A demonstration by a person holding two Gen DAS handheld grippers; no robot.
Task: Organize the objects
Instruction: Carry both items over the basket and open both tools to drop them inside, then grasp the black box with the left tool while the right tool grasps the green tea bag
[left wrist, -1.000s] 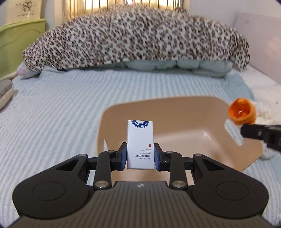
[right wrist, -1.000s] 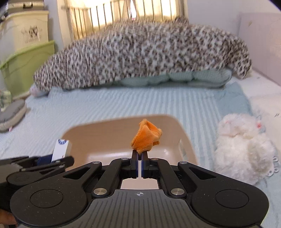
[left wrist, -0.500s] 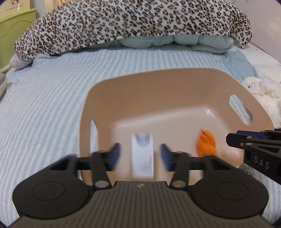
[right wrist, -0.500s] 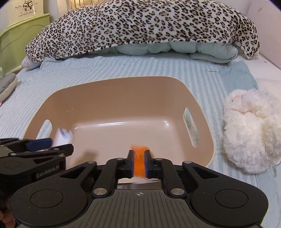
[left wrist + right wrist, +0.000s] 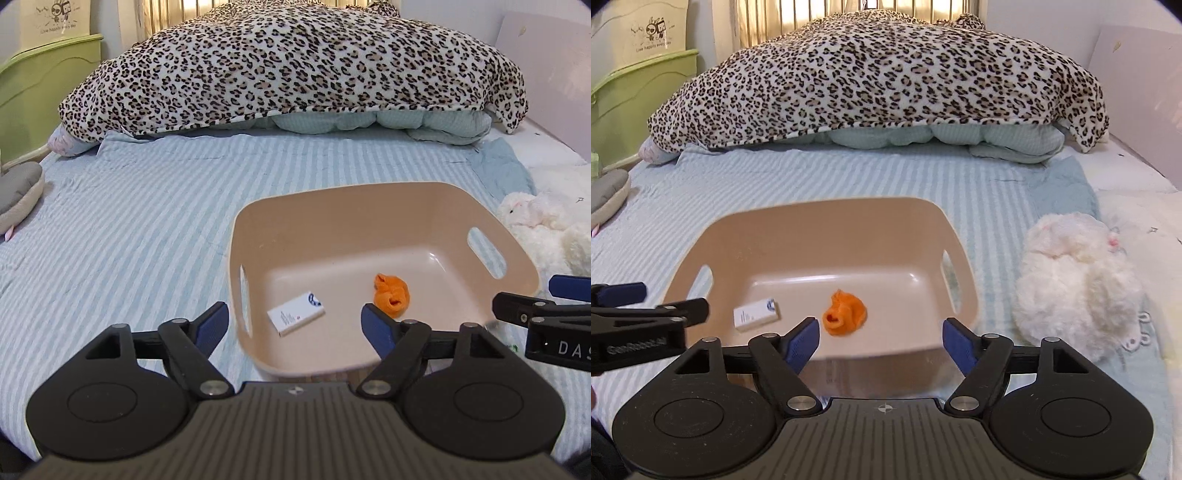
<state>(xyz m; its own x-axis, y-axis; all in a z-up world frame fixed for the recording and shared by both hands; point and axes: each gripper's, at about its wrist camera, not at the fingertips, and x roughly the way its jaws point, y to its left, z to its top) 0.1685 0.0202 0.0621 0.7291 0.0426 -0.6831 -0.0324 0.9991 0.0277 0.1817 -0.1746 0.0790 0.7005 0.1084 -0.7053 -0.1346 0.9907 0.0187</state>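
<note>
I see my left gripper [image 5: 295, 325] and right gripper [image 5: 879, 341] both spread wide and empty above the beige basin [image 5: 332, 206], where the white box [image 5: 296, 313] and orange cloth [image 5: 391, 295] lie apart.

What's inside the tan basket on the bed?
Inside the tan basket lie a small white box and an orange cloth, apart from each other. The near wall hides the closest strip of floor.

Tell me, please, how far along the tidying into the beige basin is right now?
Done: the white box and the orange cloth lie apart on the floor of the beige basin. In hand: nothing; the left gripper and right gripper are both open and empty. Possibly left: the white plush toy sits on the bed beside the basin.
</note>
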